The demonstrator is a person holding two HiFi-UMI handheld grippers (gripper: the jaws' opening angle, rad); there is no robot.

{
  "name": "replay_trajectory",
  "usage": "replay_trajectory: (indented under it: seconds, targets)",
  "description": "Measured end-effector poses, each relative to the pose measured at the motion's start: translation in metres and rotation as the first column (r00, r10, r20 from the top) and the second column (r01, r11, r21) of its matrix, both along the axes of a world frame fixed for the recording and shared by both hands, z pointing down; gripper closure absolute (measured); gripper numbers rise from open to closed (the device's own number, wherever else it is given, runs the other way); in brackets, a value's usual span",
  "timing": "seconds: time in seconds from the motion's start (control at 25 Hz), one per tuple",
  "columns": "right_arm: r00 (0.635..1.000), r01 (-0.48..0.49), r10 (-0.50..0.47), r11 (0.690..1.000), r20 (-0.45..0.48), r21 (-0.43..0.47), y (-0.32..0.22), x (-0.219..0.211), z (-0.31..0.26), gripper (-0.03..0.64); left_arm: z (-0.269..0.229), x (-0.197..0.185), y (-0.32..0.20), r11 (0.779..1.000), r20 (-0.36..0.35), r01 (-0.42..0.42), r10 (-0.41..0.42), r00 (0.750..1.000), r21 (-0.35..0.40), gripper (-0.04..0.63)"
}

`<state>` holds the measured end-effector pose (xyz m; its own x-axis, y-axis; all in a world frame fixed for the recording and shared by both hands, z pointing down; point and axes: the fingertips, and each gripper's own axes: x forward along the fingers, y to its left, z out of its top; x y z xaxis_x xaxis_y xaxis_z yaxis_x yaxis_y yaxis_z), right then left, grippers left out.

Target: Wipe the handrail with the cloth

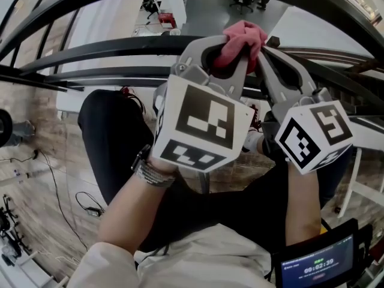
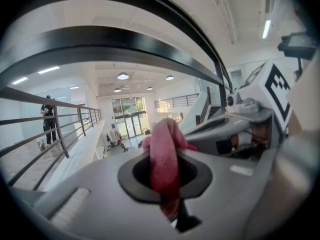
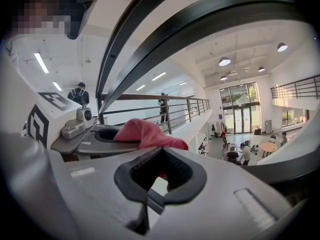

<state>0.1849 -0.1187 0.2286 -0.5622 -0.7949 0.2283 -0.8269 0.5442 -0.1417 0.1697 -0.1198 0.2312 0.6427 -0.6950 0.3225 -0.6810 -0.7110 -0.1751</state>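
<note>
Nearest the camera, the left tool (image 1: 230, 57) is clamped on the pink cloth (image 1: 245, 36). The cloth runs as a strip through the oval gap between the jaws and bunches out past their tips. Just beside it, the right tool (image 1: 268, 56) has its jaws drawn together. It seems to pinch nothing, and the cloth shows beyond them.

Past both tools runs the dark curved handrail (image 1: 108, 48). The cloth is held up at rail height, but whether it touches the metal I cannot tell. I judge the wiping barely begun at best, with the whole visible rail left to do. Far below lies an open hall.
</note>
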Motion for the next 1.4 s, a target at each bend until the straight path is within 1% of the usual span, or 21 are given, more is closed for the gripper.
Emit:
replay_trajectory:
  seconds: [0.2, 0.24, 0.32, 0.4, 0.52, 0.64, 0.76, 0.84, 0.96, 1.16, 1.28, 1.4]
  targets:
    - [1.0, 0.019, -0.019, 1.0, -0.003, 0.008, 0.003, 0.004, -0.001, 0.615, 0.0, 0.004, 0.002, 1.0, -0.002, 0.0, 0.0, 1.0, 0.015, 0.568]
    - [1.0, 0.018, -0.018, 1.0, -0.005, 0.014, 0.002, 0.005, -0.002, 0.615, -0.001, 0.006, 0.001, 1.0, 0.0, -0.006, 0.006, 1.0, 0.007, 0.568]
    - [1.0, 0.013, -0.012, 1.0, -0.01, 0.016, -0.002, 0.009, -0.003, 0.615, -0.001, 0.01, -0.003, 0.999, -0.009, -0.025, 0.025, 1.0, -0.032, 0.569]
    - [1.0, 0.01, -0.01, 1.0, -0.015, -0.008, -0.006, 0.01, -0.003, 0.615, 0.0, 0.011, -0.007, 0.997, -0.028, -0.035, 0.033, 0.999, -0.074, 0.569]
    - [1.0, 0.0, 0.0, 0.999, -0.012, -0.051, -0.008, 0.015, 0.001, 0.615, 0.003, 0.015, -0.009, 0.996, -0.032, -0.036, 0.034, 0.999, -0.086, 0.569]
    - [1.0, -0.011, 0.011, 0.999, -0.001, -0.042, -0.003, 0.02, 0.004, 0.615, 0.007, 0.02, -0.007, 0.995, -0.039, -0.04, 0.037, 0.999, -0.091, 0.569]
    - [1.0, 0.006, -0.006, 1.0, 0.003, -0.005, 0.001, 0.017, 0.003, 0.615, 0.006, 0.015, -0.004, 0.997, -0.046, -0.031, 0.028, 0.999, -0.073, 0.569]
    - [1.0, -0.001, 0.001, 1.0, 0.001, 0.007, 0.002, 0.014, 0.0, 0.615, 0.003, 0.012, -0.001, 0.999, -0.049, -0.019, 0.017, 0.999, -0.049, 0.569]
    - [1.0, -0.022, 0.022, 1.0, -0.01, -0.003, -0.001, 0.012, -0.003, 0.615, -0.001, 0.011, 0.0, 1.0, -0.052, 0.001, -0.001, 0.999, -0.011, 0.569]
    - [0.999, -0.043, 0.043, 0.999, -0.002, -0.007, -0.005, 0.023, 0.001, 0.615, 0.002, 0.02, -0.004, 1.0, -0.054, 0.008, -0.008, 0.999, 0.012, 0.569]
    - [0.998, -0.055, 0.055, 0.998, -0.014, -0.033, -0.007, 0.021, 0.006, 0.615, 0.005, 0.017, -0.006, 0.999, -0.058, 0.018, -0.015, 0.998, 0.044, 0.568]
    - [0.998, -0.056, 0.054, 0.998, -0.029, -0.043, -0.008, 0.023, 0.005, 0.615, 0.004, 0.02, -0.005, 0.999, -0.057, 0.018, -0.015, 0.998, 0.043, 0.568]
